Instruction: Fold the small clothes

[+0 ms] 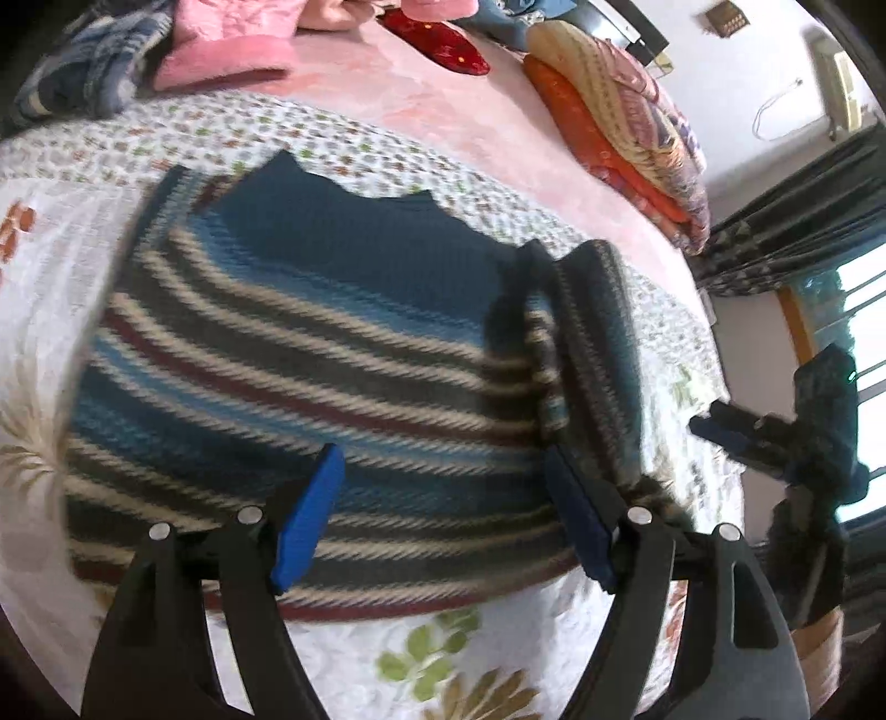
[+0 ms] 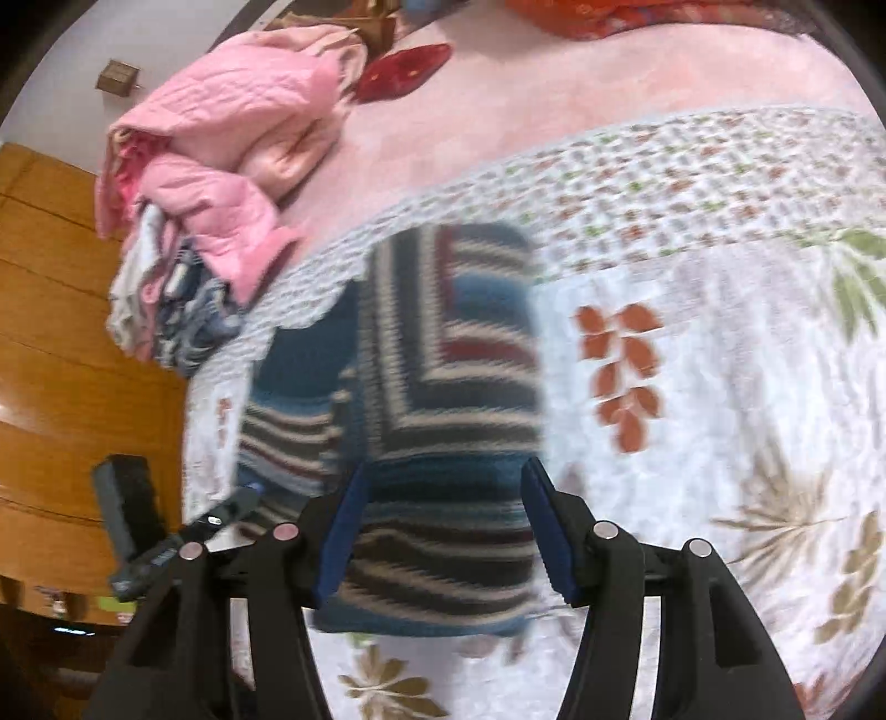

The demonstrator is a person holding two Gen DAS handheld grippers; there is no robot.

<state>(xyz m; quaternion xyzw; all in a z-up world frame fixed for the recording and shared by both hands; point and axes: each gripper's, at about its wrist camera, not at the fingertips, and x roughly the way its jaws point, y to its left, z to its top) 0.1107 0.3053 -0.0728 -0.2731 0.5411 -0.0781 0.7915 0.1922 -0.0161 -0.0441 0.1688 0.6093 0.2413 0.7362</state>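
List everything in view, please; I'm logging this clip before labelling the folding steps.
striped sweater: one, blue, grey, cream and maroon stripes, lying on the floral cloth, one sleeve folded over the body.
floral cloth: one, white with orange and green leaf prints, spread over the bed.
pink bedsheet: one, beneath the cloth.
pink quilted garment: one, on the clothes pile at the bed's far edge.
blue-white garment: one, crumpled in that pile.
red pouch: one, on the sheet.
folded blankets: stack, orange and patterned, at the bed's side.
left tongs: open, blue pads, above the sweater's hem.
right tongs: open, above the sweater.
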